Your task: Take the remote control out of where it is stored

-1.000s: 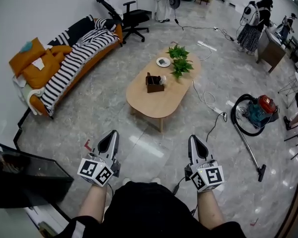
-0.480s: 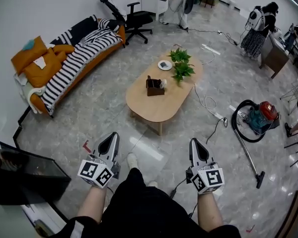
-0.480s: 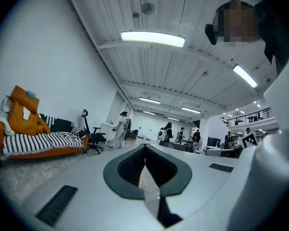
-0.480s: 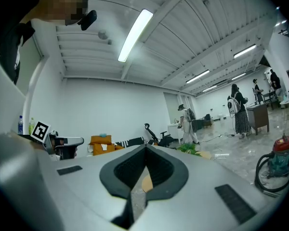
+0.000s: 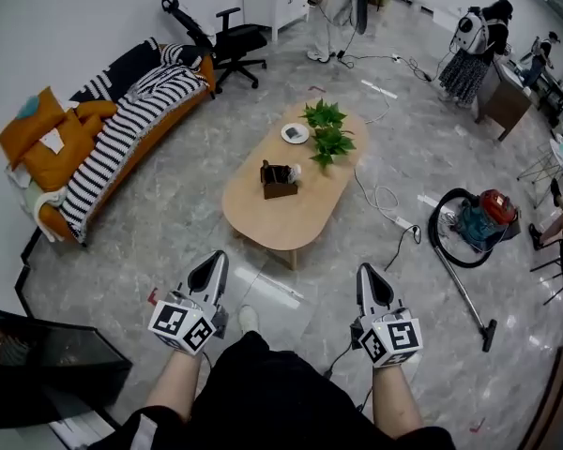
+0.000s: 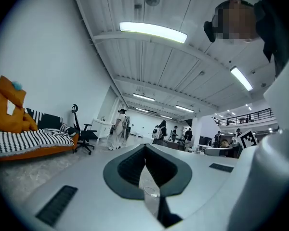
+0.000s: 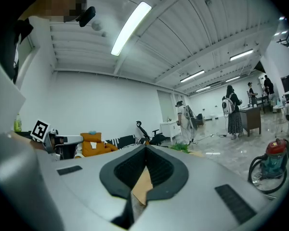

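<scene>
An oval wooden coffee table stands in the middle of the floor, ahead of me. On it sits a small brown holder box with dark items in it; I cannot make out a remote control. A white dish and a green plant stand further back on the table. My left gripper and right gripper are held level above the floor, well short of the table. Both are shut with nothing between the jaws, as the left gripper view and the right gripper view also show.
An orange sofa with a striped blanket lines the left wall, with a black office chair beyond it. A vacuum cleaner and floor cables lie to the right of the table. A dark screen is at lower left. People stand at the far end.
I have walked forward: the table, sofa and vacuum cleaner have shifted left and nearer in the head view. One foot now shows ahead of me. Both grippers stay shut, side by side.
</scene>
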{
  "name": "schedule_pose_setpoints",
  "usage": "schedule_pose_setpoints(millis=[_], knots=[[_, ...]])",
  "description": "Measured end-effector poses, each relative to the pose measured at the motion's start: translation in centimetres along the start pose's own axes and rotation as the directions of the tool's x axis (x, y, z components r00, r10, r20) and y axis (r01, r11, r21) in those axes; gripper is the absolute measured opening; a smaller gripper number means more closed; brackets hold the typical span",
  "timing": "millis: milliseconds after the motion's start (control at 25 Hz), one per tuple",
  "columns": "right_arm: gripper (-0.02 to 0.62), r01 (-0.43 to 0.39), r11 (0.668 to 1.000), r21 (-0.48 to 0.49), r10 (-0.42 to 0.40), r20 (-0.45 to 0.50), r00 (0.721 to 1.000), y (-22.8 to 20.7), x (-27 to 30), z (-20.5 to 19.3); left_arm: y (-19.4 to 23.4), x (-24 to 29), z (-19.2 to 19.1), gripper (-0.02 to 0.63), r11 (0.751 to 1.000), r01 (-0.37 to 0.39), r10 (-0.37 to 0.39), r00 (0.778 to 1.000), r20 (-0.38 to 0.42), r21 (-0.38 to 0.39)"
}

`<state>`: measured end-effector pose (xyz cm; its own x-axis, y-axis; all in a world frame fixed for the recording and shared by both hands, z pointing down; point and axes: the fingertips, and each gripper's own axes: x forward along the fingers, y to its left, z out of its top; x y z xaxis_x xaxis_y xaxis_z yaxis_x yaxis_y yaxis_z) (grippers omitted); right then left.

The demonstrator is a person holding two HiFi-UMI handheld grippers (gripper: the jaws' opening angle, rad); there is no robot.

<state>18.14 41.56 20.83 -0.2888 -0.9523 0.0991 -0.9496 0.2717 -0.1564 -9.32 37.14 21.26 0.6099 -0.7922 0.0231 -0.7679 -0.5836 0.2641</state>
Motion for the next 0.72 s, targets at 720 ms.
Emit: schedule_pose_setpoints(millis=[720], knots=[[0.006, 0.069, 0.995, 0.069, -0.068, -0.022, 0.997, 1.9, 16.2, 0.5, 14.1, 8.0, 3.2, 0.008, 0.998, 0.064, -0.065, 0.998, -0.021, -0.015]])
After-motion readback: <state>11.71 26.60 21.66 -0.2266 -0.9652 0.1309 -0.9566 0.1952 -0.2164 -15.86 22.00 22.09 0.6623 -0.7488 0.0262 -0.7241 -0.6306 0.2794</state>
